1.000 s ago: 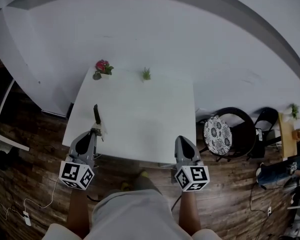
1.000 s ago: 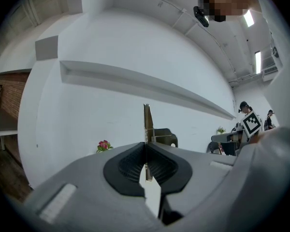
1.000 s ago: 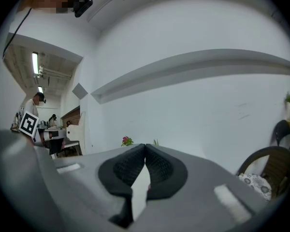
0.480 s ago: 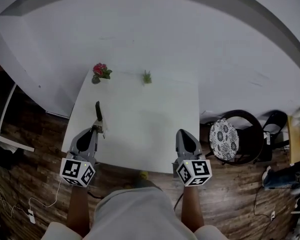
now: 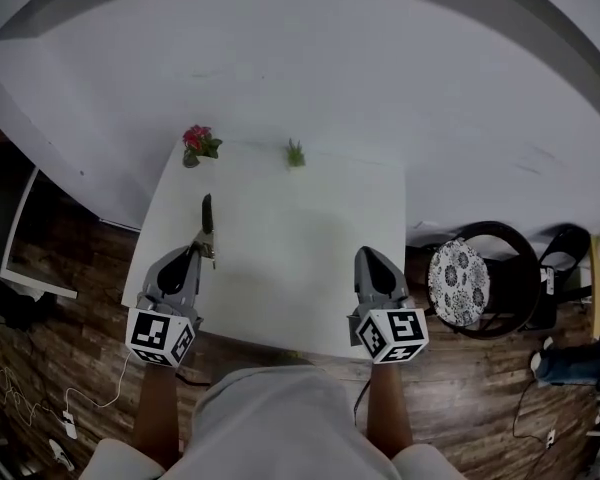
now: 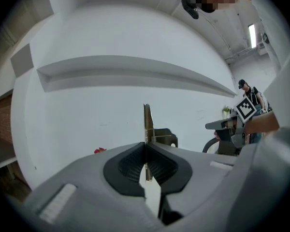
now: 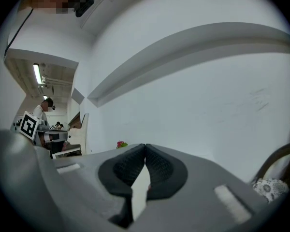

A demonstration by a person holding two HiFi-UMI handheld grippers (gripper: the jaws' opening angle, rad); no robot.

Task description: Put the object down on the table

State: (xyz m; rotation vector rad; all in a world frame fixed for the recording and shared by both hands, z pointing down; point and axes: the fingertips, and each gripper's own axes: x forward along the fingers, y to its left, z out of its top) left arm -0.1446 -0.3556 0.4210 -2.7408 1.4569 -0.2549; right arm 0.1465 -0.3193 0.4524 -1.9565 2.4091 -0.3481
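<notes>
My left gripper point(image 5: 201, 252) is shut on a slim dark object point(image 5: 207, 215) with a pale metal part at its base. It holds the object over the left side of the white table point(image 5: 280, 268), pointing toward the wall. In the left gripper view the object point(image 6: 147, 121) stands as a thin upright strip, pinched between the closed pads of my left gripper point(image 6: 146, 148). My right gripper point(image 5: 372, 255) hovers over the table's near right edge. In the right gripper view the jaws of my right gripper point(image 7: 145, 149) meet with nothing between them.
A red flower in a pot point(image 5: 195, 142) and a small green plant point(image 5: 295, 153) stand at the table's far edge by the white wall. A black chair with a patterned cushion point(image 5: 458, 282) stands right of the table. Wooden floor surrounds it.
Both grippers have moved forward, from the table's near edge to over the tabletop. The held object has travelled with the left gripper, farther toward the wall.
</notes>
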